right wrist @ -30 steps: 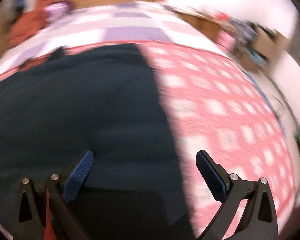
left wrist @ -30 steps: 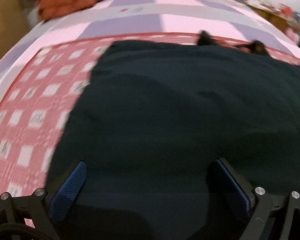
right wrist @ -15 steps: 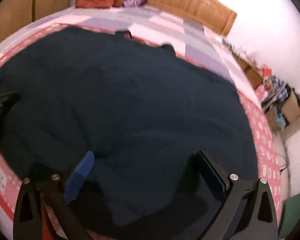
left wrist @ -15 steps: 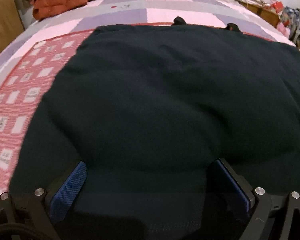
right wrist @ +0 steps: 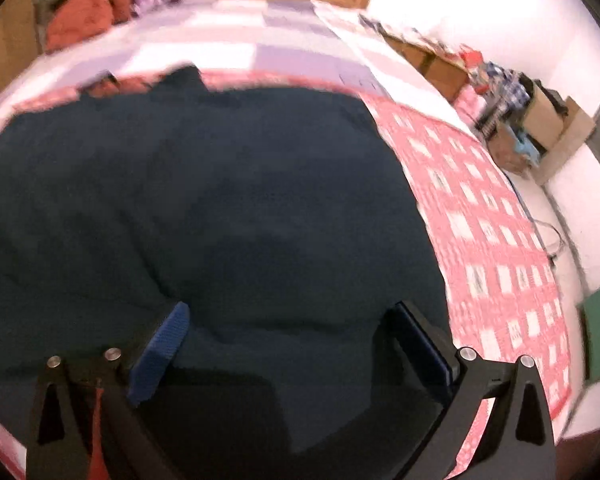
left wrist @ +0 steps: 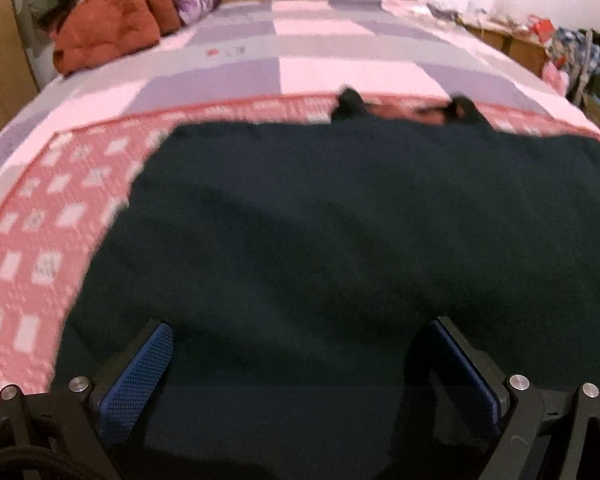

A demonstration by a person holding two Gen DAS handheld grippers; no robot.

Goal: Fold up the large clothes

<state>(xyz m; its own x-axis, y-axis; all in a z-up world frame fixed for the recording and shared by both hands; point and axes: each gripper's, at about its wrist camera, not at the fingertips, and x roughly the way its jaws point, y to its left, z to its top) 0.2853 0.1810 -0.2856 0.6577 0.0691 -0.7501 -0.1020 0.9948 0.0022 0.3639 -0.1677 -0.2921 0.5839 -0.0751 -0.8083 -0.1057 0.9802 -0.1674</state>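
A large dark navy garment (left wrist: 360,240) lies spread flat on the bed, with two dark tabs poking up at its far edge. It also fills the right wrist view (right wrist: 220,220). My left gripper (left wrist: 300,344) is open and empty, hovering over the garment's near left part. My right gripper (right wrist: 292,328) is open and empty over the garment's near right part, close to its right edge.
The bed has a pink checked cover (left wrist: 40,248) near me and a lilac-and-pink quilt (left wrist: 320,64) further back. An orange-red bundle (left wrist: 108,28) lies by the wooden headboard. Boxes and clutter (right wrist: 532,112) stand on the floor right of the bed.
Both views have swung outward again: the left view shows more pink cover on the left, the right view more on the right. Both grippers stay open over the garment.
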